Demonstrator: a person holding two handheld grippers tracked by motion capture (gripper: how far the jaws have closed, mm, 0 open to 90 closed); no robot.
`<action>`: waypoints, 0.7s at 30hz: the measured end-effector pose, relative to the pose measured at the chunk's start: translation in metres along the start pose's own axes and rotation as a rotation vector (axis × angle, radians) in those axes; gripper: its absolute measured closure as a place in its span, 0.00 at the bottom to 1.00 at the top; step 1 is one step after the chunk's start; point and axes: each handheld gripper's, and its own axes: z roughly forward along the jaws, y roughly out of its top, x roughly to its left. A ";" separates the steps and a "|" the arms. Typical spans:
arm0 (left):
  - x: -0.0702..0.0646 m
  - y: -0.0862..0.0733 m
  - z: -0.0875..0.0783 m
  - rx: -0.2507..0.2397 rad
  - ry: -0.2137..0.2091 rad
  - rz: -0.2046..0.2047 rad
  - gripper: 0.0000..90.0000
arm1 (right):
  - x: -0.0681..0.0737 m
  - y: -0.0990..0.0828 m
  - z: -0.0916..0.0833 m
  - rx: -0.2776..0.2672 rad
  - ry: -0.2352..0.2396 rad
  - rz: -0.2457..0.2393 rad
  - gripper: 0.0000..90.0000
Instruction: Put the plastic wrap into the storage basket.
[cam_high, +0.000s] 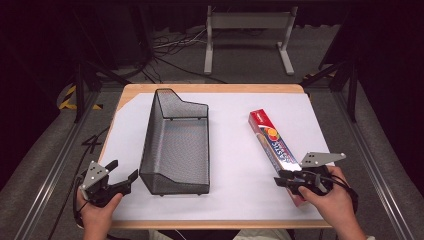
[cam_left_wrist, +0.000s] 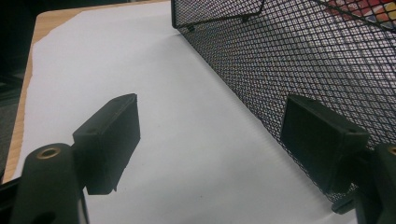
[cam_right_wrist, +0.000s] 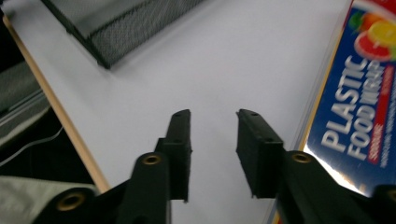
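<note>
High view: glossy cardboard plastic-wrap box (cam_high: 274, 145) lies on white paper (cam_high: 235, 150) at table's right, long axis running far-left to near-right; black wire-mesh basket (cam_high: 176, 145) left of centre.
Left gripper view: left gripper (cam_left_wrist: 210, 140) released, empty, beside the mesh.
Right gripper view: right gripper (cam_right_wrist: 213, 140) parted, empty, beside box.
</note>
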 end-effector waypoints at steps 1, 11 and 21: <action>0.000 0.000 0.000 -0.001 0.000 -0.001 0.23 | 0.001 0.001 -0.002 -0.071 0.008 -0.011 0.56; 0.000 0.000 0.000 0.001 0.001 -0.002 0.23 | 0.005 0.007 -0.012 -0.369 -0.083 -0.028 0.37; 0.000 0.000 -0.001 -0.009 0.009 -0.012 0.23 | -0.004 0.011 -0.018 -0.432 -0.168 0.008 0.29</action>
